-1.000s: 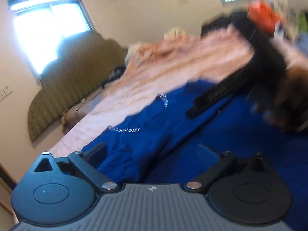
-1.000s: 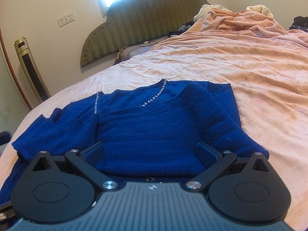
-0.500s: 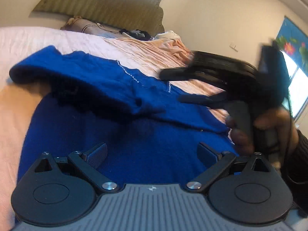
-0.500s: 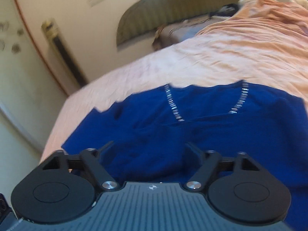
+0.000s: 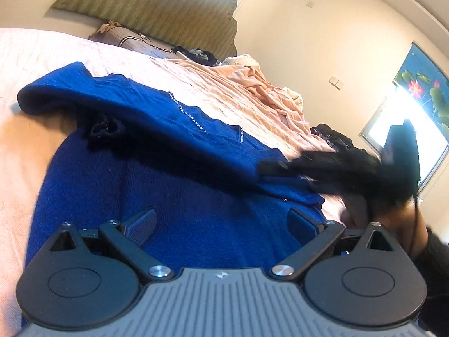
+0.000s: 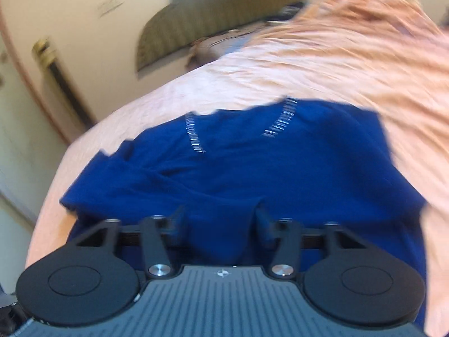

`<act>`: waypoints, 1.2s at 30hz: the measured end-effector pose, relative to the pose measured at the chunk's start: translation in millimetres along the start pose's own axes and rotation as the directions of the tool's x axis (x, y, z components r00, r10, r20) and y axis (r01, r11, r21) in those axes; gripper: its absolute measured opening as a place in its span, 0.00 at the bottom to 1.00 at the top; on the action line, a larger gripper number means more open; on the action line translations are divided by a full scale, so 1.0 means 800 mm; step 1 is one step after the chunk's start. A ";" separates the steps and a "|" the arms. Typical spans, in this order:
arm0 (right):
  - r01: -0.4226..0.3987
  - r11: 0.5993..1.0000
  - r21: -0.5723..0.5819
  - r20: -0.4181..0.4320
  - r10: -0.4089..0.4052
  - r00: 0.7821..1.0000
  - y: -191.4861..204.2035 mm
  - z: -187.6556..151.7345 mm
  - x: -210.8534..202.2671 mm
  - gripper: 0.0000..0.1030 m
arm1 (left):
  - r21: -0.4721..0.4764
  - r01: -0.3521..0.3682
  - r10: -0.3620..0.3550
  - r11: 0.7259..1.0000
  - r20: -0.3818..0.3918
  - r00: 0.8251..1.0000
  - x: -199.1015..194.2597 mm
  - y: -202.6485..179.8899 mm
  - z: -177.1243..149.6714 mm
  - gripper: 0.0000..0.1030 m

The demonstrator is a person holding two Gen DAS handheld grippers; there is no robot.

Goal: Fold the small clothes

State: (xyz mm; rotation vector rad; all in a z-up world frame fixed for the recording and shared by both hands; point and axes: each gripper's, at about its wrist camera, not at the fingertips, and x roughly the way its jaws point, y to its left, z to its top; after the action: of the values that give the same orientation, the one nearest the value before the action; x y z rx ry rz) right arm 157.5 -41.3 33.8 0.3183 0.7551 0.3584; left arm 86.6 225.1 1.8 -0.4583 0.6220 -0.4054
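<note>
One blue knit sweater (image 5: 174, 185), beaded V-neck | peach wrinkled bed (image 6: 322, 64), ribbed headboard (image 5: 157, 8) | L tool (image 5: 221, 221) spread wide | R tool (image 6: 220, 219) half-closed, fabric btwn, grip unclear

Left wrist view: low, close over blue sweater (image 5: 174, 185), facing headboard (image 5: 157, 8) and window wall. Right wrist view: close above same sweater (image 6: 252, 174), facing headboard, blurred. Both share sweater, peach bedspread (image 6: 322, 64).

Left gripper (image 5: 221, 221), fingers apart, over blue sweater (image 5: 168, 185).
</note>
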 end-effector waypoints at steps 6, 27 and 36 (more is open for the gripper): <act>-0.074 0.969 0.235 0.012 0.073 0.997 -0.054 0.010 -0.001 0.70 | -0.006 0.001 -0.001 1.000 0.000 1.000 -0.001 0.001 0.000 0.97; -0.081 0.996 -0.032 0.005 0.081 0.997 -0.034 0.090 -0.027 0.09 | -0.007 -0.001 0.001 1.000 0.001 1.000 -0.003 0.000 -0.001 0.97; 0.134 0.991 0.017 -0.084 -0.132 0.988 -0.124 0.100 0.007 0.09 | -0.013 0.002 -0.002 1.000 0.004 1.000 -0.005 0.002 -0.002 0.97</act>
State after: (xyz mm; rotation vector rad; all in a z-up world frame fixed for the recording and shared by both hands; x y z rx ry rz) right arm 238.2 -139.5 45.6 0.2738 0.8573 0.2386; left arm 82.9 228.2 2.0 -0.4720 0.6211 -0.4023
